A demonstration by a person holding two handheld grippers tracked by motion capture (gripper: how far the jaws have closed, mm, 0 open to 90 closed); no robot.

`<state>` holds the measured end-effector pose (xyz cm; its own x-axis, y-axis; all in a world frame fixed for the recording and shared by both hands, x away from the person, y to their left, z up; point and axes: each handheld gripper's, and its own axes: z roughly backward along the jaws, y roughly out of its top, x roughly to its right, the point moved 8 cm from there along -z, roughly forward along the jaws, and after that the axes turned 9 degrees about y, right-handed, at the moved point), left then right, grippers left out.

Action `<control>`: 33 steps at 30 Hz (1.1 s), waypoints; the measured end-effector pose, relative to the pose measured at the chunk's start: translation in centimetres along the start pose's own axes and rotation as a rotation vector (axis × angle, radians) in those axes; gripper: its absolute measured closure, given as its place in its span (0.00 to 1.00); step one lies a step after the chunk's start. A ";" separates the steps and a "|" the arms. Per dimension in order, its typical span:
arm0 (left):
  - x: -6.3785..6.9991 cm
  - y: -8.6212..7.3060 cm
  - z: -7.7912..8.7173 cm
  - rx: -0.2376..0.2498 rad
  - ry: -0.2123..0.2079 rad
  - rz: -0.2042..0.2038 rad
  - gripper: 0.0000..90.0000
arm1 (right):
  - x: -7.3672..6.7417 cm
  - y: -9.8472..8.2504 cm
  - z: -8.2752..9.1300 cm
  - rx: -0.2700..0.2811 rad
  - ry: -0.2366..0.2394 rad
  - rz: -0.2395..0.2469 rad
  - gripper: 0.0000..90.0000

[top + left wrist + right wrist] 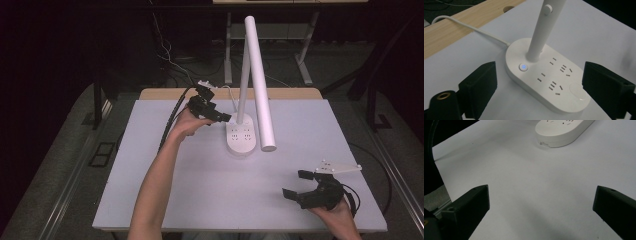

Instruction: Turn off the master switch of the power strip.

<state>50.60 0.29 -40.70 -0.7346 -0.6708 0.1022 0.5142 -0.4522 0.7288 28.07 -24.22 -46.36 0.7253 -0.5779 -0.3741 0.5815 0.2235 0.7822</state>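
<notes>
A white desk lamp stands at the back middle of the table. Its oval base [241,136] carries several sockets, and a long tube head [261,85] slants down over it. In the left gripper view the base [546,82] shows a small button lit blue [523,67] by the post [540,32] and a round pad [577,91]. My left gripper [220,117] hovers just left of the base, open, with the base seen between its jaws [540,75]. My right gripper [295,184] rests open near the front right corner, with bare table between its jaws [541,197].
The white tabletop [200,190] has a wooden strip [165,93] along its back edge. The lamp's white cable [474,28] runs from the base over that strip. Table legs and cables stand on the dark floor behind.
</notes>
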 end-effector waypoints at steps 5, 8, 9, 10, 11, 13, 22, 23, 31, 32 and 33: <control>-0.7 0.1 -0.5 0.018 0.006 0.042 0.17 | 0.0 0.0 0.0 -0.001 0.001 -0.003 0.00; -1.1 0.1 -0.7 0.038 0.005 0.062 0.21 | 0.0 0.0 0.0 -0.003 0.003 -0.005 0.00; -1.1 0.1 -0.7 0.038 0.003 0.063 0.22 | 0.0 0.0 0.0 -0.003 0.002 -0.005 0.00; -1.1 0.1 -0.8 0.041 -0.001 0.068 0.23 | 0.0 0.0 0.0 -0.003 0.002 -0.005 0.00; -1.1 0.2 -1.0 0.048 -0.004 0.074 0.25 | 0.0 0.0 0.0 -0.003 0.002 -0.004 0.00; -1.1 0.1 -1.2 0.049 -0.005 0.075 0.28 | 0.0 0.0 0.0 -0.003 0.002 -0.004 0.00; -0.6 0.0 -2.3 0.066 -0.048 0.094 0.55 | -0.1 -0.1 0.0 -0.007 0.005 -0.003 0.00; -0.6 -0.1 -2.4 0.058 -0.047 0.091 0.59 | -0.1 -0.1 0.0 -0.006 0.005 -0.001 0.00; -0.5 -0.2 -3.5 0.055 -0.051 0.119 0.85 | -0.2 -0.1 0.0 -0.005 0.008 0.004 0.00; -0.5 -0.3 -3.6 0.048 -0.047 0.125 0.87 | -0.2 -0.1 0.0 -0.006 0.008 0.004 0.00; -0.4 -0.3 -3.8 0.049 -0.040 0.137 0.90 | -0.2 -0.1 0.0 -0.006 0.008 0.004 0.00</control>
<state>52.44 -1.51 -43.51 -0.6767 -0.6998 0.2289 0.5894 -0.3285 0.7380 27.87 -24.12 -46.40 0.7307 -0.5707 -0.3746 0.5805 0.2307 0.7809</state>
